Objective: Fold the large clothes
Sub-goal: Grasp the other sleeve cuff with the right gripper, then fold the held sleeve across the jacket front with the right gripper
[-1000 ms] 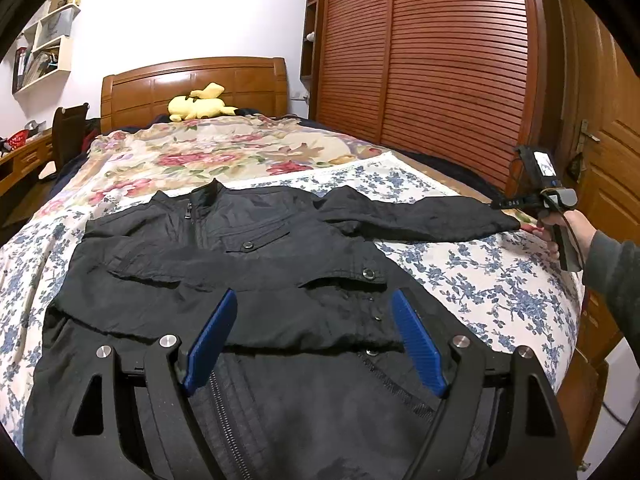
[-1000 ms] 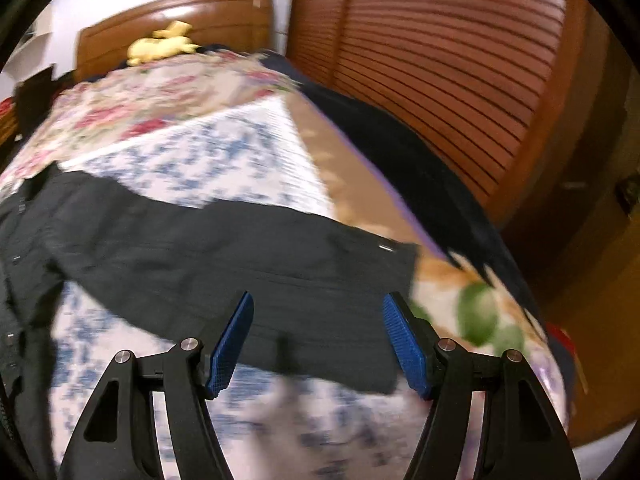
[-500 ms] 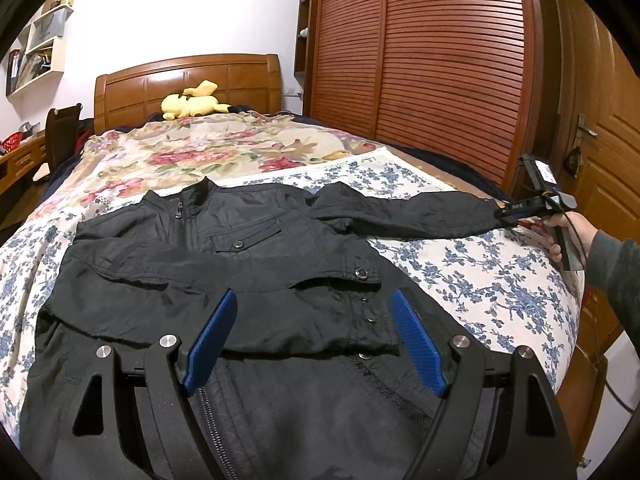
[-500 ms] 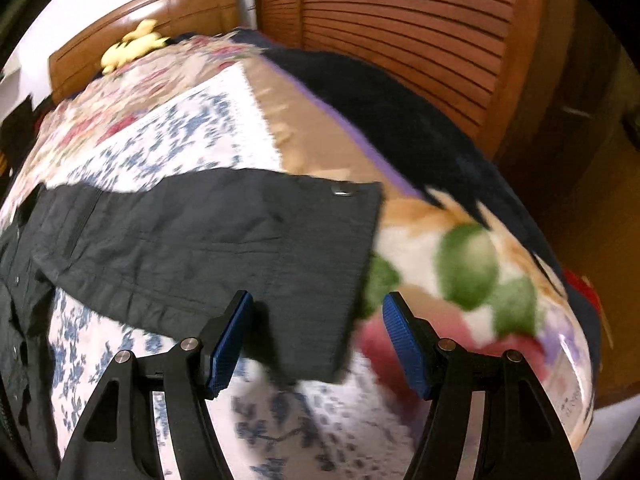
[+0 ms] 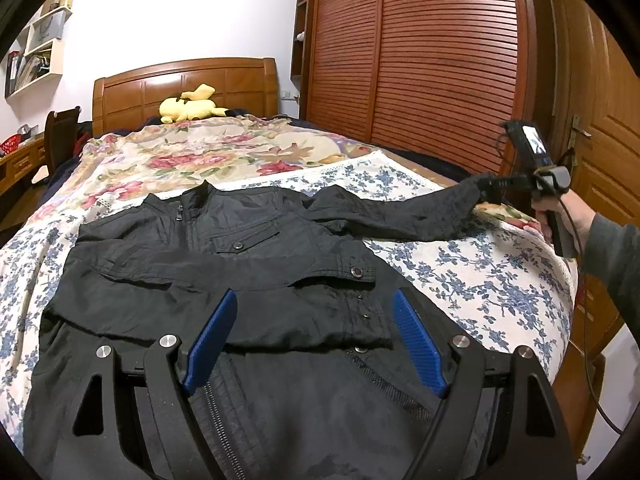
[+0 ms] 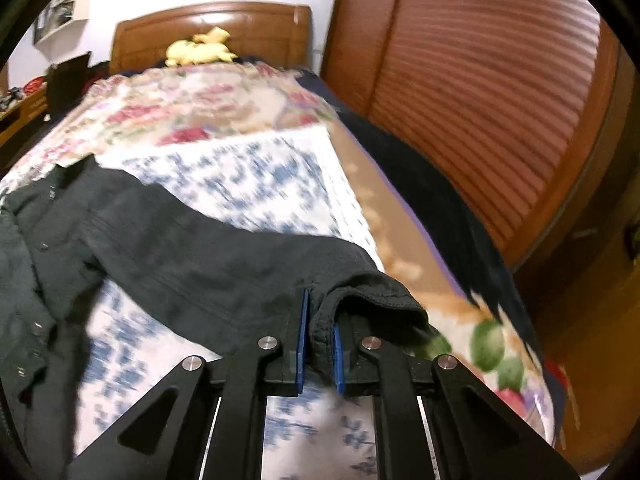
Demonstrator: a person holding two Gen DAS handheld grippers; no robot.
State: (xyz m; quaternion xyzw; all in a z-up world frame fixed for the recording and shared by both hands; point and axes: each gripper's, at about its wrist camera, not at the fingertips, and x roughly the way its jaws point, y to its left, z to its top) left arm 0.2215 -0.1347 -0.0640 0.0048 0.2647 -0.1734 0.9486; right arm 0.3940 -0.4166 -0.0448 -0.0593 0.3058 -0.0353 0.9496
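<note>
While the black jacket [image 5: 224, 280] lay spread across the foot of the bed [image 5: 500, 280], the right claw [image 6: 318, 344] had just closed on the sleeve cuff [image 6: 372, 292] near the bed's right edge, likely to carry that sleeve over the chest. The left claw [image 5: 314, 344] stood wide above the jacket's front, gripping nothing. Blur smeared the right view, and the jacket's hem was cut off.

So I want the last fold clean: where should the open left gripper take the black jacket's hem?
Probably at the hem's near edge by the zipper, coming in low from the foot of the bed: the black jacket lies flat there, directly under the open left gripper.
</note>
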